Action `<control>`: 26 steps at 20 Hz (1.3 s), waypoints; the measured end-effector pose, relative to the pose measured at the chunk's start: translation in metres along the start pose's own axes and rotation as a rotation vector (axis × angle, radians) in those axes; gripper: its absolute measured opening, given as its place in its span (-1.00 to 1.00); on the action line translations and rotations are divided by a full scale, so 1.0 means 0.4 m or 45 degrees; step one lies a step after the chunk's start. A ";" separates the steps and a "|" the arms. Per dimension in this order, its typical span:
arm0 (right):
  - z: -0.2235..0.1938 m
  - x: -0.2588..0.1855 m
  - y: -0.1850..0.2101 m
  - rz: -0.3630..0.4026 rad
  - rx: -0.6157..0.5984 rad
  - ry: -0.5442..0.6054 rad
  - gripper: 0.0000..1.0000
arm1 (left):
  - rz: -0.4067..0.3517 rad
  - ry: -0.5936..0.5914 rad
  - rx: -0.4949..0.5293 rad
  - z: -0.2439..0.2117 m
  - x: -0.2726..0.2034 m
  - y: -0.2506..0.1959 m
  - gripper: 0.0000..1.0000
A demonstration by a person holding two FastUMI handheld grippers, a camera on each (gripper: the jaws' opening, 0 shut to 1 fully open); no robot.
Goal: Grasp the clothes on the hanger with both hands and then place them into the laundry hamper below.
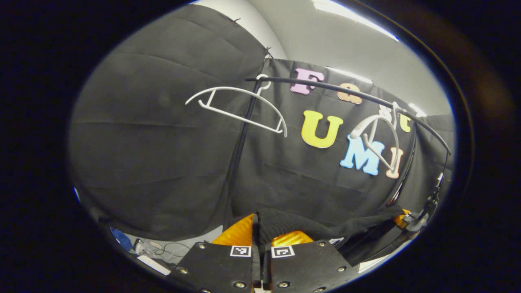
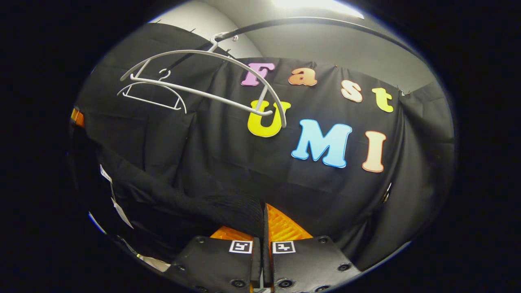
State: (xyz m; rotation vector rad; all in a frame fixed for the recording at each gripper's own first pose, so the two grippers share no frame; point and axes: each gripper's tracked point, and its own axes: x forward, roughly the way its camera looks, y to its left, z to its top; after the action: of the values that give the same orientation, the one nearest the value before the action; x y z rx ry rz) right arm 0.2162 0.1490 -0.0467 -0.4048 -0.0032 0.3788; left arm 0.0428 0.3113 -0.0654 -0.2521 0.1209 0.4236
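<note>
In the left gripper view we start at the rail, the dark bar arching across the top. At the left end of the rail hangs a bare white hanger, tilted, and farther right along the rail hangs a second white hanger, also bare. Well below the rail, at the bottom of the view, our left gripper is clamped tight on a fold of the black garment, both fingers pressing on the cloth. From there the garment stretches off to the right, below the rail's right end, toward our other gripper at the far edge. Low on the left, under the booth cloth, we see some cables on the floor.

In the right gripper view the rail runs right over the top. Two white hangers hang from it on the left, the near hanger large and tilted, the far hanger small behind it, both bare. Well below the rail, our right gripper is pinched shut on the black garment, which trails away to the left with white tags dangling from it. We can't see the hamper from here.
</note>
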 end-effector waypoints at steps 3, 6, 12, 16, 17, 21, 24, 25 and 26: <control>-0.022 -0.102 0.000 -0.042 0.054 0.056 -0.92 | -0.019 0.041 0.052 -0.053 -0.057 -0.003 -0.92; -0.043 -0.189 -0.007 -0.068 0.113 0.112 -0.92 | -0.043 0.058 0.142 -0.083 -0.121 -0.026 -0.94; -0.113 -0.293 -0.030 -0.066 0.261 0.242 -0.92 | -0.082 0.118 0.229 -0.159 -0.207 -0.168 -0.94; -0.152 -0.344 -0.017 0.004 0.297 0.278 -0.92 | -0.060 0.187 0.222 -0.231 -0.239 -0.262 -0.91; -0.171 -0.356 -0.015 0.025 0.305 0.294 -0.92 | -0.068 0.196 0.225 -0.237 -0.250 -0.295 -0.92; -0.210 -0.383 -0.013 0.071 0.374 0.297 -0.92 | -0.068 0.186 0.332 -0.246 -0.277 -0.406 -0.94; -0.220 -0.375 0.007 0.104 0.410 0.317 -0.98 | -0.082 0.178 0.387 -0.262 -0.288 -0.461 -0.92; -0.216 -0.377 0.023 0.119 0.444 0.317 -0.98 | -0.101 0.191 0.384 -0.274 -0.280 -0.475 -0.91; -0.210 -0.376 0.039 0.131 0.470 0.317 -0.92 | -0.114 0.207 0.378 -0.292 -0.272 -0.481 -0.92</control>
State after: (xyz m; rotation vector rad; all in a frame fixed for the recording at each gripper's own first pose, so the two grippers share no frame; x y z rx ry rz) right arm 0.0771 0.0758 -0.1193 -0.0844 0.3269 0.4186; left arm 0.0177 0.0681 -0.1177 0.0014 0.3280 0.2910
